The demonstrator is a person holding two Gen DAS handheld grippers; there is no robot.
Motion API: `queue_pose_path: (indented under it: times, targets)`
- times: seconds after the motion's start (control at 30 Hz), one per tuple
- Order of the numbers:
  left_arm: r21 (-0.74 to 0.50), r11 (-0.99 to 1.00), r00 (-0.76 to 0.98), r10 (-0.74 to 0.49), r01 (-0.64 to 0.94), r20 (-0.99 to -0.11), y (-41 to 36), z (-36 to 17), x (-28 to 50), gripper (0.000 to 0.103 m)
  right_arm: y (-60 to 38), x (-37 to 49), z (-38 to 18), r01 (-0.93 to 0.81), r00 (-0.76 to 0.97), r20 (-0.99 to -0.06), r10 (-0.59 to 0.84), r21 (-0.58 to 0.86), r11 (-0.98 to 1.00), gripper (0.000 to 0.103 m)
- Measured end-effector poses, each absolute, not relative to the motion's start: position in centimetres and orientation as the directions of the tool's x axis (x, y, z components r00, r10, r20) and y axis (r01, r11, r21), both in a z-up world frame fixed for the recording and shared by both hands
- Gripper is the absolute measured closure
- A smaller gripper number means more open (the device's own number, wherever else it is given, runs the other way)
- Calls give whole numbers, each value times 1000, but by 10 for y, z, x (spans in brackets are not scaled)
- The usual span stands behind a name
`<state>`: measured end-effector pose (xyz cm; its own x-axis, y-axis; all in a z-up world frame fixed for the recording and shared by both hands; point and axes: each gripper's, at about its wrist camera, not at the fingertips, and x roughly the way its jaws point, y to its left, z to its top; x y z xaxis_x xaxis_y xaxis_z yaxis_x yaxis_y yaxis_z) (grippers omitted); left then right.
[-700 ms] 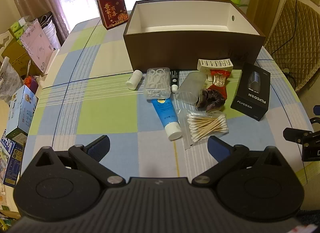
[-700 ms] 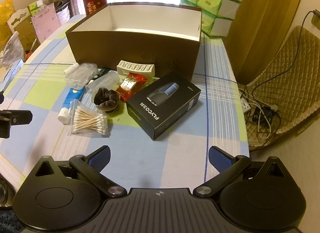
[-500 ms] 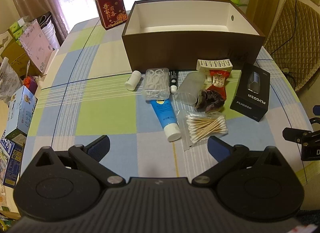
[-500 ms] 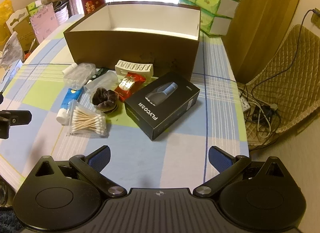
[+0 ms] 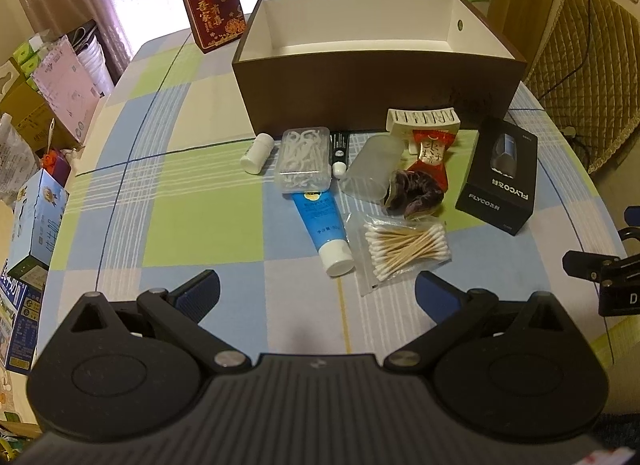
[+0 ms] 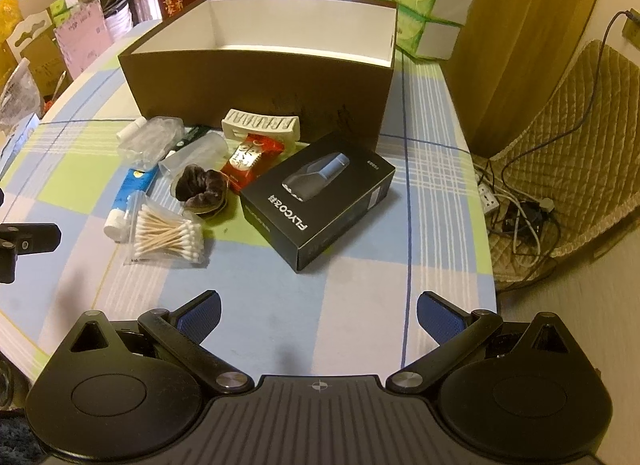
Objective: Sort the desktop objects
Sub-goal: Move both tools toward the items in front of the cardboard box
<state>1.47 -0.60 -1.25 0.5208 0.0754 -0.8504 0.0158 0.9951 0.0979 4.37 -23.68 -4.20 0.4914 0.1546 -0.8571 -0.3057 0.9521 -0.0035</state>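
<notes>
Above the near table (image 5: 192, 221) edge, left gripper (image 5: 316, 291) and right gripper (image 6: 319, 311) hang spread wide, holding nothing; cotton swabs (image 5: 404, 245), blue tube (image 5: 322, 221) and black box (image 6: 320, 195) lie before the brown box (image 5: 376, 97).

Checked table (image 5: 192, 201) in pale blue, green and cream, with thin white and dark blue lines. Brown box (image 5: 372, 97), white inside. Black carton (image 5: 500, 181) with white lettering. Blue tube (image 5: 322, 221), white cap. Red wrapper (image 5: 430, 153) with gold print. White-tipped tan swabs (image 5: 406, 247). Dark brown scrunchie (image 5: 416, 195). Black tool (image 6: 318, 315) with blue pads (image 6: 202, 315).
</notes>
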Motion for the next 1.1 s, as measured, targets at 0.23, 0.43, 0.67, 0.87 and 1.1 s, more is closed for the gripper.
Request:
queue_pose_path:
  times: [0.23,0.43,0.67,0.87,1.1]
  targets:
    - [100,995,512,76,19,-856,-8,-14,15,1,-239,45,-44,-302,483,-862,150,-4,953,2]
    - [99,995,507,77,18,-858,-10,-14,15,1,-240,45,-44,-304,484,-862,149,-6,953,2]
    - [98,995,506,75,18,-859,-10,-14,14,1,-240,45,-44,-304,482,-863,148,-6,953,2]
    - [98,995,504,76,17,-860,-10,-14,14,1,-239,44,-44,-304,482,-864,148,-6,953,2]
    - [98,995,503,75,20,-861,-10,-15,14,1,-239,45,-44,-303,482,-864,148,-6,953,2]
